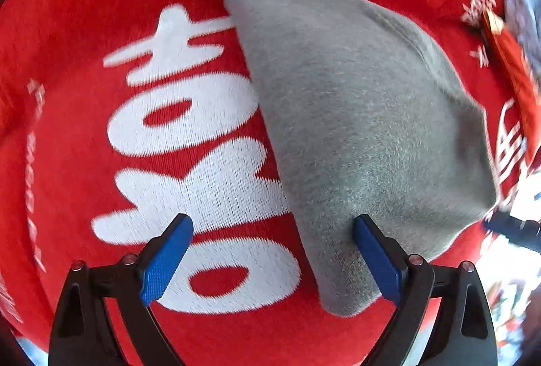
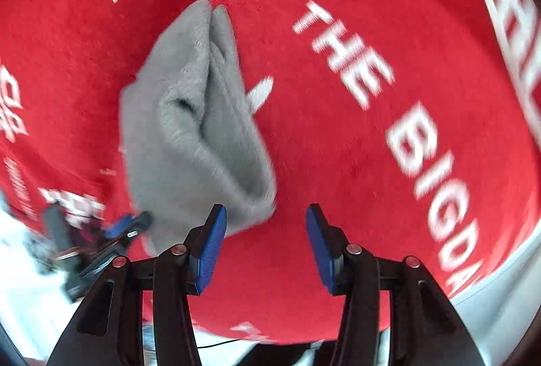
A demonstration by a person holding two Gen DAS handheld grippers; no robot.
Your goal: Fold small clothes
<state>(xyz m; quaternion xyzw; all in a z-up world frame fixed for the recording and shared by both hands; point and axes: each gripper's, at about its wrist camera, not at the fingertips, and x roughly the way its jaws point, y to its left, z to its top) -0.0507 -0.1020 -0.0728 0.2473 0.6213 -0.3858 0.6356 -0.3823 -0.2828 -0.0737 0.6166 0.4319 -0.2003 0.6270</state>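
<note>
Grey garment [image 1: 365, 129] lies folded, centre-right of left view, on red cloth [image 1: 84, 10]. Soft, light, floppy; pinch layered edge. Left claw [image 1: 274, 257] and right claw [image 2: 265, 247] both spread, empty.

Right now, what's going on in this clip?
A person with two handheld grippers is folding a small grey garment on a red blanket with white lettering. Both the left gripper and the right gripper are open, holding nothing. The garment lies doubled over on the blanket, close in front of both.
</note>
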